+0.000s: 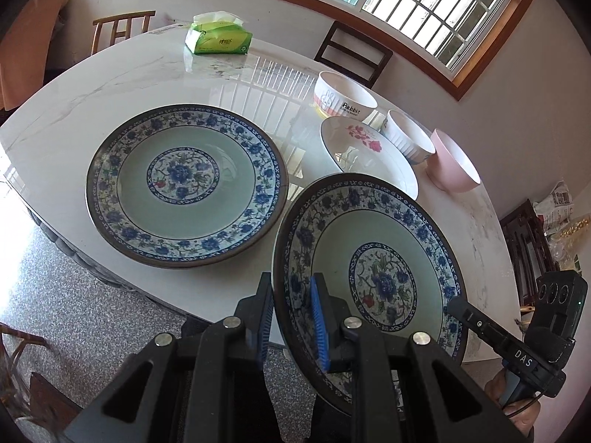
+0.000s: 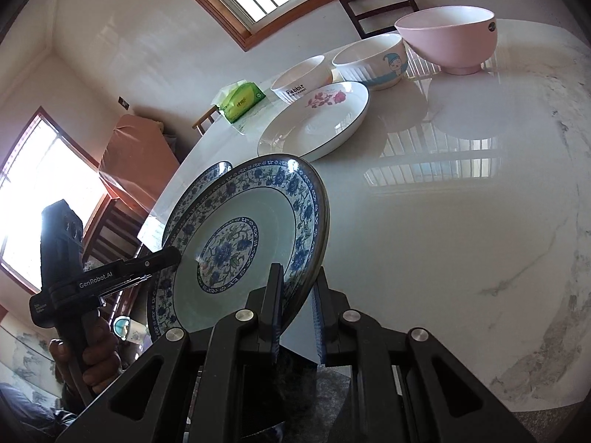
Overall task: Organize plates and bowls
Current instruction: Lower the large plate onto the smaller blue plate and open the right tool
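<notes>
Both tools, left (image 1: 291, 317) and right (image 2: 297, 312), pinch one blue plate (image 1: 373, 280), lifted at lower right above the surface (image 1: 74, 118).

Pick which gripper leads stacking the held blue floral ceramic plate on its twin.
Left, probably. Left gripper and right gripper both pinch the blue floral ceramic plate, but its twin plate lies flat on the left gripper's side, full in its view.

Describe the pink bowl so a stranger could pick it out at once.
On the marble table, three bowls stand in a row behind the rose plate. The pink bowl is at the end farthest from the tissue pack; it alone is plain pink outside, without print.
</notes>
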Available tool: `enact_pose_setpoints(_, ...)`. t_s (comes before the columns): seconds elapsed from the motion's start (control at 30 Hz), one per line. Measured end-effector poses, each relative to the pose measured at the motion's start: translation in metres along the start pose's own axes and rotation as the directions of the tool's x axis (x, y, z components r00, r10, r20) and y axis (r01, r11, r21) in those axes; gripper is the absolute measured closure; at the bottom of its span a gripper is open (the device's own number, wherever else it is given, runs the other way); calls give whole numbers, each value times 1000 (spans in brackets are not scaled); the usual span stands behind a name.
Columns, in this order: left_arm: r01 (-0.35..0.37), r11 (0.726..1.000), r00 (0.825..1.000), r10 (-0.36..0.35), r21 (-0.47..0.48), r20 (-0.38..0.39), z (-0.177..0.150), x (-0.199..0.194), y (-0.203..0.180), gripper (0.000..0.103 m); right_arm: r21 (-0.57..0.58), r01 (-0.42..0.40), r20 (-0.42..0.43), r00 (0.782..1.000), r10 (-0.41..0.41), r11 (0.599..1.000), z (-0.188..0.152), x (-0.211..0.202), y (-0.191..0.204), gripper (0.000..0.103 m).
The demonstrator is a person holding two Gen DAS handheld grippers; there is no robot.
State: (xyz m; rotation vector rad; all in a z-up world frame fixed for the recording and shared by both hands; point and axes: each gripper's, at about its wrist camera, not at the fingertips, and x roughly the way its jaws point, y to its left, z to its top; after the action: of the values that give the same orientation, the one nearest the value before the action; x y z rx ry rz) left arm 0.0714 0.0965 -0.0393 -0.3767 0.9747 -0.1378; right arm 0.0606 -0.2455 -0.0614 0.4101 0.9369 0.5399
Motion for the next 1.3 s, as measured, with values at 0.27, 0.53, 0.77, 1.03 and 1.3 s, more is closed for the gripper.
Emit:
enact_pose_setpoints(0.27, -33, 997, 998, 36, -65, 50, 22, -14, 44, 83, -88, -15, -31, 999, 12, 996, 23, 32, 43, 88)
enact_pose_setpoints(0.53, -80, 988, 992, 92, -136, 85, 44, -21, 89, 83, -154, -45, -66, 997, 36, 987, 44, 75, 85, 87)
enact_pose_setpoints(0.77, -97, 979, 989, 114, -177, 89, 59, -14, 117, 83, -197, -57, -96, 995, 38, 979, 58, 111, 111, 87)
enact_pose_setpoints(1.03, -106, 975, 989, 124, -196, 82, 71, -4, 136, 83, -204, -54, -119, 992, 30, 978, 62, 132, 120, 87)
enact_pose_setpoints(1.3, -118, 973, 988, 136, -200, 77, 78, 4, 145, 83, -223, -40, -126, 992, 12, 974, 63, 144, 129, 86)
